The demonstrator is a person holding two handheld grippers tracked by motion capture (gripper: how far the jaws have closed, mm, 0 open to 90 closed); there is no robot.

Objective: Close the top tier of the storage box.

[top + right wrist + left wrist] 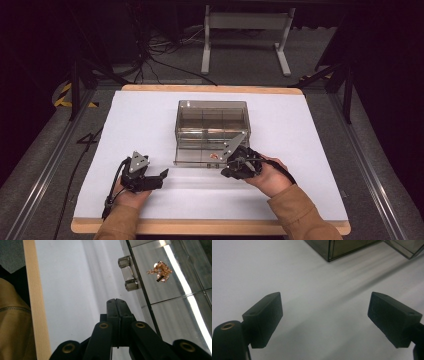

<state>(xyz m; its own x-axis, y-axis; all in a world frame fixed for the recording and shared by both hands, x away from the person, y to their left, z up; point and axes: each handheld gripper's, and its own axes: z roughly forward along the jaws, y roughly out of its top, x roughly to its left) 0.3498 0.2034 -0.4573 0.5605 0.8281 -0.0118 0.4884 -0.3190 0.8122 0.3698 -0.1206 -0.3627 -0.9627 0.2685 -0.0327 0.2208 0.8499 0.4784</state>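
Observation:
A smoky clear plastic box (212,120) stands mid-table with its low drawer (197,155) pulled out toward me. In the drawer lies a small gold chain (161,271) (213,156). A clear handle (128,273) sticks out from the drawer's front. My right gripper (116,302) (226,171) is shut with nothing between its jaws, just in front of the drawer and short of the handle. My left gripper (324,312) (160,179) rests open over the bare white table, left of the drawer, with the box's corner (342,247) ahead of it.
The white table top (150,120) has a wooden front edge (35,302) close to my right gripper. A tan sleeve (12,322) lies along that edge. A white stand (245,30) and cables are on the floor beyond the table.

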